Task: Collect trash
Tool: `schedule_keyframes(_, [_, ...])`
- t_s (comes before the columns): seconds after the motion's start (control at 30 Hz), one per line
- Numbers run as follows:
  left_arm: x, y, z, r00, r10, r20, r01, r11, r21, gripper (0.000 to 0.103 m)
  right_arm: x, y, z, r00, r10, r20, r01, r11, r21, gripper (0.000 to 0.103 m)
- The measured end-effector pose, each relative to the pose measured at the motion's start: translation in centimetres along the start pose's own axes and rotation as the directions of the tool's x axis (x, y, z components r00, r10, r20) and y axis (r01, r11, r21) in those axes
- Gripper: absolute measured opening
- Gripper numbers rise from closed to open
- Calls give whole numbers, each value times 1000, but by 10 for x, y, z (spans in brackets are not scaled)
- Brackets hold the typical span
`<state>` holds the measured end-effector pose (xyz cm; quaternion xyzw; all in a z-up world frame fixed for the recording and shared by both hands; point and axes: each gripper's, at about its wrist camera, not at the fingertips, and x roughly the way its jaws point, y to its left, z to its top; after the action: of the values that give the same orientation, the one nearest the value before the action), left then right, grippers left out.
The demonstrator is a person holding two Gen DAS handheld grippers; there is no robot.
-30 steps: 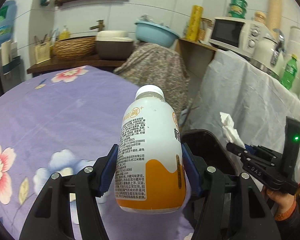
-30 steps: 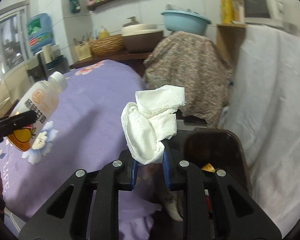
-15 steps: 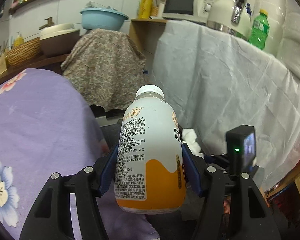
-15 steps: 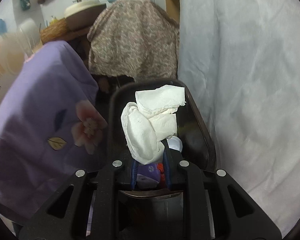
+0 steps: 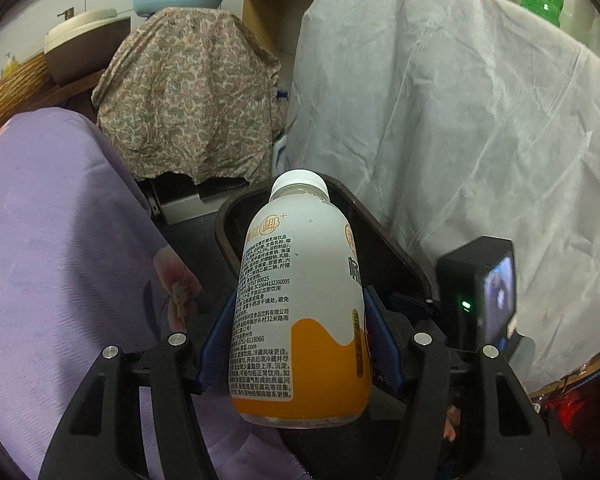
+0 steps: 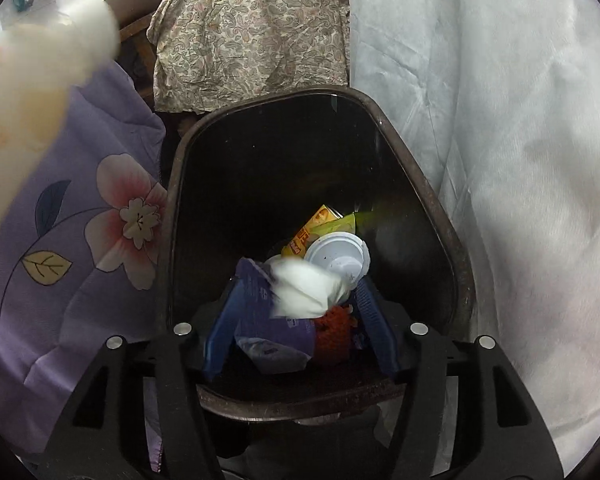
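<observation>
- Tissue wad [image 6: 304, 294], blurred, drops between the just-opened jaws of the right gripper [image 6: 300, 316] into the dark bin [image 6: 440, 216].
- Bottle [image 5: 300, 300] sits clenched in the left gripper [image 5: 300, 340], just over the bin rim; centre it before letting go.
- Purple floral cloth [image 6: 80, 208] and white sheet [image 6: 520, 160] flank the bin.

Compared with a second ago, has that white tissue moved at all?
Yes. The white tissue has left the right hand-held gripper, whose jaws have just been opening, and is dropping into the dark bin onto the trash.

Left gripper [image 5: 300, 344] clamped; right gripper [image 6: 300, 320] apparently open.
</observation>
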<state>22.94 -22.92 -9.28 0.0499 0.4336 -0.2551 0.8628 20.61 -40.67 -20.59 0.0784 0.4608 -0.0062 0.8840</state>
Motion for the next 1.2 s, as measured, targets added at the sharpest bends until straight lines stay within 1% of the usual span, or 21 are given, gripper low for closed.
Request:
schedule_keyframes(0.2, [40, -9, 4, 998, 1, -70, -1, 1000, -1, 61, -16, -2, -16, 1000, 22, 5, -22, 1000, 18, 66])
schedule_keyframes(0.33, [64, -17, 7, 994, 8, -109, -7, 1000, 8, 61, -33, -1, -28, 999, 30, 20, -31, 999, 19, 67])
schedule_keyframes(0.43, [81, -23, 9, 991, 15, -133, -12, 1000, 26, 61, -47, -4, -36, 999, 33, 31, -34, 999, 31, 69])
schedule_keyframes(0.53, [95, -26, 13, 987, -1, -160, 7, 999, 34, 61, -56, -9, -41, 999, 32, 34, -33, 999, 42, 71])
schedule_keyframes(0.6, [99, -29, 13, 987, 4, -159, 4, 999, 48, 64, -61, -14, -46, 999, 33, 43, -35, 998, 57, 73])
schedule_keyframes(0.67, [98, -32, 14, 989, 9, -145, -1, 998, 57, 76, -65, -19, -50, 998, 39, 50, -43, 996, 79, 75])
schedule_keyframes(0.7, [98, -33, 14, 991, 7, -137, 1, 998, 56, 79, -66, -21, -51, 998, 41, 53, -45, 995, 88, 76])
schedule_keyframes(0.8, [90, -36, 16, 993, 5, -115, 3, 998, 68, 81, -65, -22, -55, 998, 43, 51, -48, 994, 99, 76])
schedule_keyframes(0.9, [78, -36, 16, 996, 13, -93, -6, 997, 78, 85, -64, -20, -56, 998, 45, 45, -49, 995, 92, 76])
schedule_keyframes(1.0, [56, -32, 15, 999, 6, -36, -4, 998, 65, 90, -65, -18, -55, 998, 33, 46, -37, 996, 83, 78])
schedule_keyframes(1.07, [33, -29, 15, 1000, -3, 16, 2, 998, 57, 93, -65, -18, -54, 999, 21, 49, -25, 996, 83, 79])
schedule_keyframes(1.2, [-11, -26, 13, 992, -11, 124, 4, 998, 56, 97, -67, -19, -51, 999, 9, 53, -13, 996, 88, 79])
